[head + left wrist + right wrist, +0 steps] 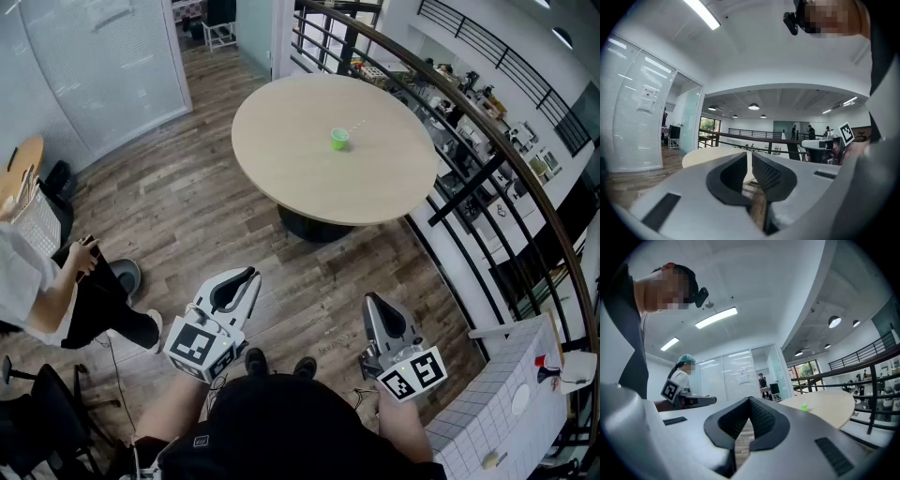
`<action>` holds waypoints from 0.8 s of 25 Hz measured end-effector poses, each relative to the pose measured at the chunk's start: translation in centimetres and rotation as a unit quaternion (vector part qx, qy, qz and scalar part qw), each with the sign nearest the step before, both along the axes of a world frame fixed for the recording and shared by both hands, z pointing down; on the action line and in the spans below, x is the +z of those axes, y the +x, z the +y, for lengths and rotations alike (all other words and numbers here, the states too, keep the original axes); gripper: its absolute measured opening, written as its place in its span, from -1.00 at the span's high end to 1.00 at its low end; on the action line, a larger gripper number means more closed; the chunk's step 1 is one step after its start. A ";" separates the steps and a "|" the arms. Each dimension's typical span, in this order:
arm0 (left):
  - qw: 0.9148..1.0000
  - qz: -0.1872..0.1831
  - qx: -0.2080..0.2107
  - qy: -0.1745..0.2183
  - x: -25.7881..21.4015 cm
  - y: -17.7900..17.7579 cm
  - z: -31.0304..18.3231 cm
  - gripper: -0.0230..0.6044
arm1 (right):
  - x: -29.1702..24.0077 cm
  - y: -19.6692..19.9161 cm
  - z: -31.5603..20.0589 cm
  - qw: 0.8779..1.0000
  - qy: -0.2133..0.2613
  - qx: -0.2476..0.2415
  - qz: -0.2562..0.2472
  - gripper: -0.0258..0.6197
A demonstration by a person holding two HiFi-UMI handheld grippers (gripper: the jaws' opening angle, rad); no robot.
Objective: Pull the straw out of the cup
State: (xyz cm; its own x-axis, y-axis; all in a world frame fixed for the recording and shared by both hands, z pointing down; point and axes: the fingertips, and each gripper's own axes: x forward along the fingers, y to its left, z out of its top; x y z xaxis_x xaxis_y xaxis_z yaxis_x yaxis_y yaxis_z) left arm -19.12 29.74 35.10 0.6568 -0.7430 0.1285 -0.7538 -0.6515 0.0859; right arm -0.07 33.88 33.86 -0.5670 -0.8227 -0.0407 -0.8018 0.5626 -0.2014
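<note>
A small green cup [339, 140] stands near the middle of the round beige table [281, 141], with a pale straw [355, 125] leaning out of it to the upper right. The cup is a tiny green spot [804, 407] far off in the right gripper view; it does not show in the left gripper view. Both grippers are held low over the wooden floor, well short of the table. My left gripper [251, 274] [749, 154] has its tips almost touching and nothing between them. My right gripper [368, 298] [749, 399] is shut and empty.
A dark curved railing [487, 141] runs close behind and to the right of the table. A person sits at the left [56, 291] beside a chair [37, 412]. A glass wall [94, 66] stands at the far left, and a white gridded board [506, 403] at the lower right.
</note>
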 end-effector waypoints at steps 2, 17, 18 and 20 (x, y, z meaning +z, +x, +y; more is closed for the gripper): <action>1.000 -0.001 0.000 0.001 -0.2 0.2 0.0 0.81 | -0.2 0.1 0.0 1.000 0.001 -0.001 -0.001 0.86; 1.000 -0.012 0.017 -0.003 -0.2 8.0 1.8 0.81 | -0.3 4.9 1.8 0.996 -0.003 -0.051 -0.069 0.85; 1.000 -0.013 0.020 -0.003 -0.1 8.8 2.0 0.81 | -0.2 5.4 1.8 0.996 -0.004 -0.049 -0.070 0.85; 1.000 -0.015 0.023 -0.001 -0.1 9.9 2.1 0.81 | -0.1 6.1 1.7 0.996 -0.007 -0.050 -0.070 0.85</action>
